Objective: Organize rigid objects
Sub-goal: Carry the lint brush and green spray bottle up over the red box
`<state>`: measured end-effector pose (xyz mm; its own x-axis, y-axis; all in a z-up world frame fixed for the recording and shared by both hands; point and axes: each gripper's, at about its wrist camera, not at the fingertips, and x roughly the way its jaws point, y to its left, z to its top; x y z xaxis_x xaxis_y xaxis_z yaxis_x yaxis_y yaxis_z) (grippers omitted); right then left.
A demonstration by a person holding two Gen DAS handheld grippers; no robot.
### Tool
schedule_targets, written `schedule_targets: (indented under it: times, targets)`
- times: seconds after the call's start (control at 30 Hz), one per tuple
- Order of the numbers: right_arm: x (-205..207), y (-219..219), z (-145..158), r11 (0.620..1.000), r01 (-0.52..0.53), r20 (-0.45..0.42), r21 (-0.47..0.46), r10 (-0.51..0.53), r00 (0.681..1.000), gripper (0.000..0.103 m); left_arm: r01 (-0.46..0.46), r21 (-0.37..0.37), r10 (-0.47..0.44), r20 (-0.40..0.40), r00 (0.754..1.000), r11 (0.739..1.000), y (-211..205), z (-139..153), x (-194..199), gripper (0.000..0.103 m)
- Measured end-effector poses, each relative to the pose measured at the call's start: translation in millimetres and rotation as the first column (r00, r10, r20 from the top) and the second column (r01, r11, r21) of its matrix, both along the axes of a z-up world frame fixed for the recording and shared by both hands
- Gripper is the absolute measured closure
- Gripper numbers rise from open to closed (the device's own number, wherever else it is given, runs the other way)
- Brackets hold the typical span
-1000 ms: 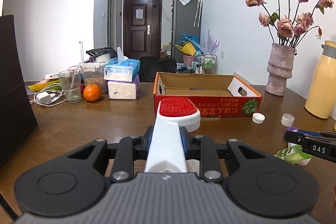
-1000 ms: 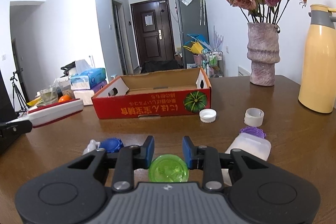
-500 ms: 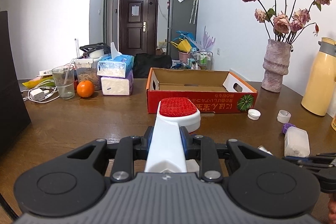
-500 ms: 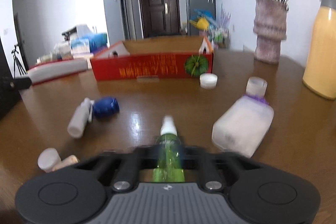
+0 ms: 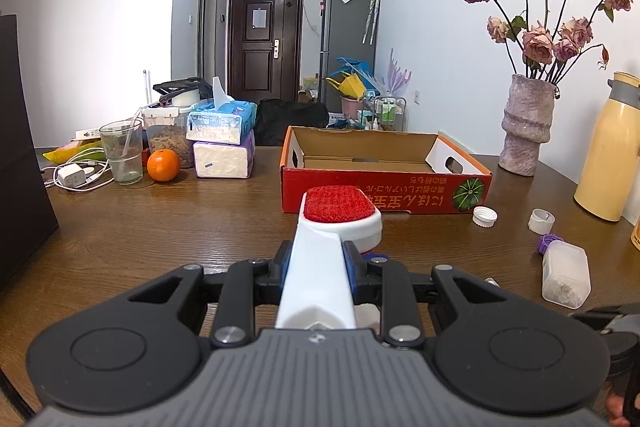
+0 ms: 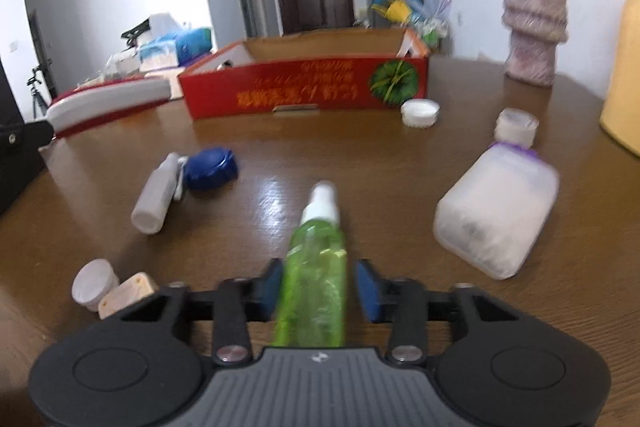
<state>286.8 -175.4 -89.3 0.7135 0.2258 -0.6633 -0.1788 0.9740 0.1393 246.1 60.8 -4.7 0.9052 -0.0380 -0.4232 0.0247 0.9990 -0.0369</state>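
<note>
My left gripper is shut on the white handle of a lint brush with a red head, held above the table in front of the red cardboard box. In the right wrist view my right gripper is shut on a green spray bottle, whose white nozzle points forward, low over the wooden table. The box stands open and looks empty beyond it. The brush shows at the left of that view.
Loose on the table lie a white bottle, a blue cap, a clear jar with a purple lid, two white caps, a wooden block. A vase, a yellow thermos, an orange and tissue boxes stand further back.
My right gripper has dipped and tilted down toward the table. The green bottle, seen end-on before, now points forward between the fingers. The left gripper and brush have stayed still.
</note>
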Motion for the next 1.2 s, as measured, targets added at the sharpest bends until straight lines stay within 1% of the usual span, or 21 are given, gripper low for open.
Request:
schedule_targets:
  times: [0.07, 0.17, 0.33, 0.67, 0.9, 1.2]
  targets:
    - [0, 3, -1, 1.0, 0.005, 0.012, -0.009, -0.005, 1.0, 0.073, 0.001, 0.001, -0.001, 0.0, 1.0, 1.0, 0, 0, 0, 0.078]
    - [-3, 1, 2, 1.0, 0.002, 0.043, 0.012, -0.003, 0.999, 0.073, 0.001, -0.001, -0.001, 0.004, 1.0, 1.0, 1, 0, -1, 0.078]
    - [-4, -1, 16, 0.999, 0.014, 0.096, 0.035, -0.018, 0.995, 0.073, 0.006, -0.003, -0.006, 0.012, 1.0, 1.0, 1, 4, 0, 0.078]
    - [13, 0, 39, 0.998, 0.023, 0.156, 0.051, -0.03, 0.987, 0.073, 0.013, -0.001, -0.013, 0.035, 0.999, 1.0, -7, 17, 11, 0.078]
    - [30, 2, 58, 0.997, 0.026, 0.205, 0.069, -0.04, 0.978, 0.073, 0.017, -0.005, -0.017, 0.061, 0.998, 1.0, -15, 29, 27, 0.078]
    - [62, 3, 74, 0.993, 0.046, 0.252, 0.105, -0.071, 0.965, 0.073, 0.03, -0.013, -0.029, 0.087, 0.996, 0.999, -29, 42, 58, 0.078]
